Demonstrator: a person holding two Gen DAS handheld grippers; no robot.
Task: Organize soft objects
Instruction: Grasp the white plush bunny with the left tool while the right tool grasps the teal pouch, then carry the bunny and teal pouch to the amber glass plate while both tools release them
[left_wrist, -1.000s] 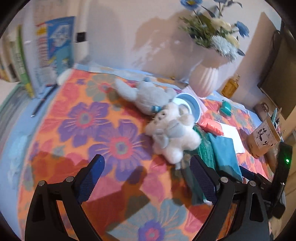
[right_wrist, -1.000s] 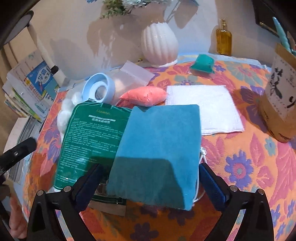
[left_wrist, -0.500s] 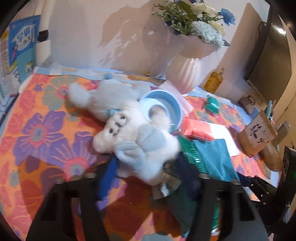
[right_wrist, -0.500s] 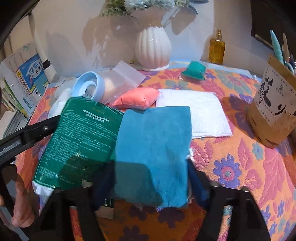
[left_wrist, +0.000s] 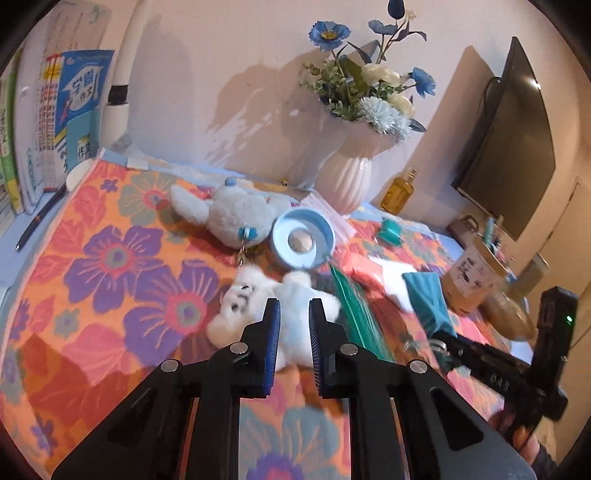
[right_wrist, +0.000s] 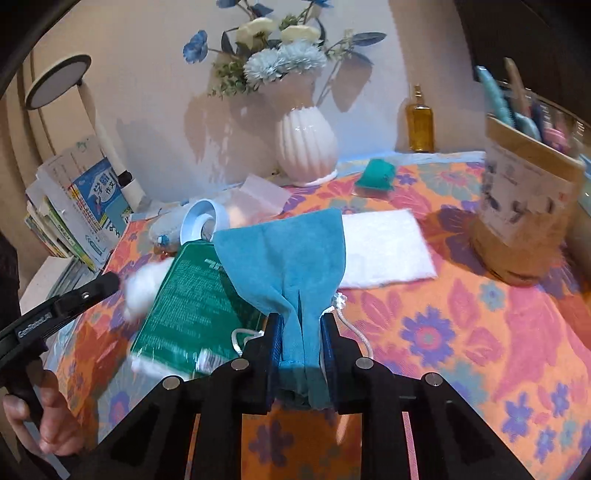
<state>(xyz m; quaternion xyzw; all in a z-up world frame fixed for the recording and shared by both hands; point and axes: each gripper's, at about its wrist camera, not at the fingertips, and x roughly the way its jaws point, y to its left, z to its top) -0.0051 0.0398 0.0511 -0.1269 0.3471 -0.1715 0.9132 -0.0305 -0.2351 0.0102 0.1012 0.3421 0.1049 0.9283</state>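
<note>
A small white plush toy (left_wrist: 243, 299) lies on the flowered tablecloth (left_wrist: 118, 258). My left gripper (left_wrist: 294, 304) has its jaws closing on the toy's body, and the pads pinch it. A second, greyish plush toy (left_wrist: 236, 216) lies further back. In the right wrist view my right gripper (right_wrist: 301, 319) has its jaws closing on the near edge of a teal cloth (right_wrist: 288, 251). The cloth is bunched between the pads and lifted off a green packet (right_wrist: 192, 291). A white folded cloth (right_wrist: 384, 247) lies flat to the right.
A white vase of flowers (left_wrist: 347, 177) stands at the back. Near it are a blue round container (left_wrist: 303, 240), a small teal pouch (right_wrist: 376, 177) and an amber bottle (right_wrist: 419, 122). A paper bag (right_wrist: 524, 206) stands at the right, books (left_wrist: 74, 110) at the left.
Both pairs of jaws went from wide open to closed. The left gripper closed in on the white plush toy. The right one pinched the teal cloth, which rose and bunched.
</note>
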